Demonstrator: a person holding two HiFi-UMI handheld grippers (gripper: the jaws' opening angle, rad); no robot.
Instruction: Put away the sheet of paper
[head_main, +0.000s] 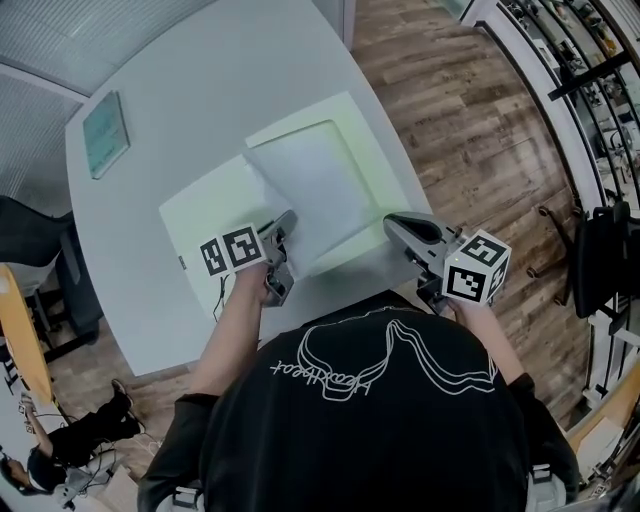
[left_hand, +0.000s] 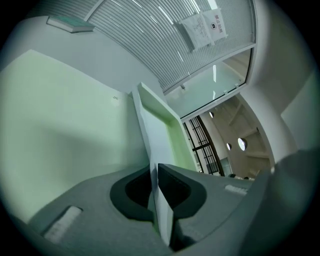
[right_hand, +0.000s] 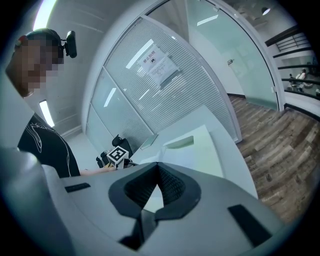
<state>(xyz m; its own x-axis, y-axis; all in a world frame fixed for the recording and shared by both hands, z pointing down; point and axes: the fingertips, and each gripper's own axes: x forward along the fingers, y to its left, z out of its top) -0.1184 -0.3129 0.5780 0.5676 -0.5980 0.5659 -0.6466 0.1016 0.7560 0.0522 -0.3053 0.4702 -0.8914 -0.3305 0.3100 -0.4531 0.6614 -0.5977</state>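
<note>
A pale green folder (head_main: 212, 206) lies open on the white table (head_main: 200, 90). A white sheet of paper (head_main: 312, 188) stands half lifted over the folder's right half, its near edge raised. My left gripper (head_main: 283, 230) is shut on that near edge; in the left gripper view the thin sheet (left_hand: 151, 132) runs edge-on out of the closed jaws (left_hand: 155, 172), with the green folder (left_hand: 60, 115) to its left. My right gripper (head_main: 392, 226) hovers just right of the folder, shut and empty (right_hand: 157, 169). The right gripper view shows the folder (right_hand: 197, 150) ahead.
A small greenish pad (head_main: 105, 133) lies at the table's far left corner. The table's curved edge drops to wood floor (head_main: 470, 110) on the right. A dark chair (head_main: 40, 250) stands at the left, and a glass wall (right_hand: 150, 75) beyond the table.
</note>
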